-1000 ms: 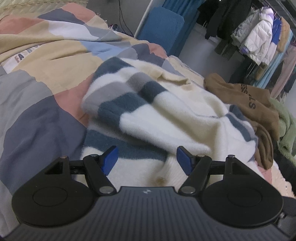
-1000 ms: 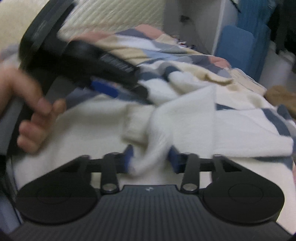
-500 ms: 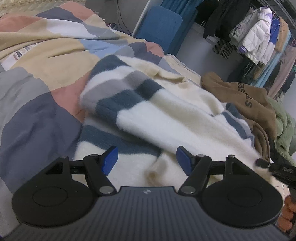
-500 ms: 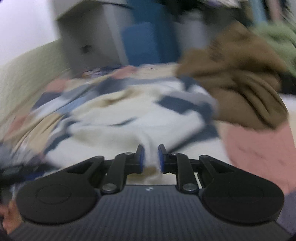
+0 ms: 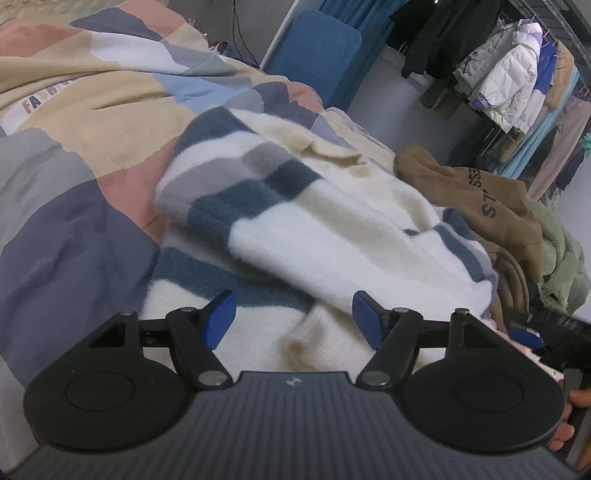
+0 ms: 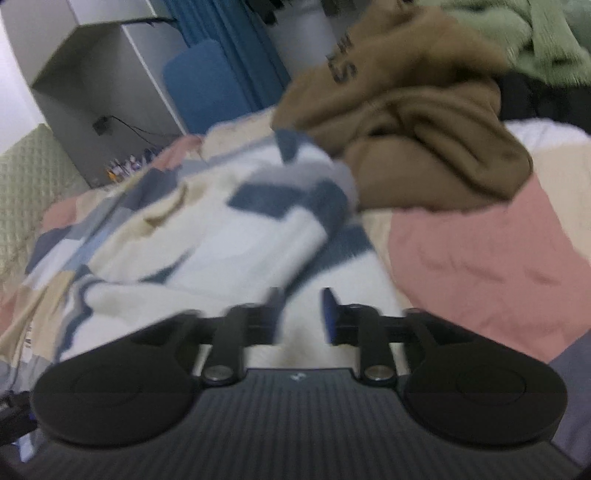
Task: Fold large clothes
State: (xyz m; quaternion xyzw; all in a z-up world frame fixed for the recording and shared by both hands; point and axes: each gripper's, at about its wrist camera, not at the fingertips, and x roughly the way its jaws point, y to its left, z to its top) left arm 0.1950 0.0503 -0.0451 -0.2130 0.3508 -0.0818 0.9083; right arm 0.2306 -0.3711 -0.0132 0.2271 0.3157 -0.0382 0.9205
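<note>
Pointing forward and down at the bed, the left gripper [image 5: 293,314] hangs just over a fluffy striped sweater [image 5: 332,236]. Its two blue pads are far apart, and nothing is pinched between them. Under the gap lies a cream cuff of the sweater, not held.

The sweater is white with dark blue and gray stripes. It lies bunched up in the middle of a patchwork bedspread [image 5: 66,206] with pink, tan, gray and blue patches. One striped sleeve is folded across the top of it.

The right gripper [image 6: 301,314] also points forward and down, at the near edge of the same sweater [image 6: 221,251]. Its jaws are opening. White sweater cloth sits in the gap between the pads, but the picture is blurry, so I cannot tell if a pad touches it. The gap looks wider than the cloth, so it seems let go.

In the left view, the right gripper [image 5: 532,334] pokes in low at the right edge. A bit of the person's hand [image 5: 569,424] is wrapped around its handle.

A brown hoodie [image 6: 413,122] with dark letters lies crumpled just past the sweater, touching its far end. A green fuzzy garment [image 6: 524,33] is piled behind the hoodie. Coats on a rack [image 5: 517,85] hang far back in the room.
</note>
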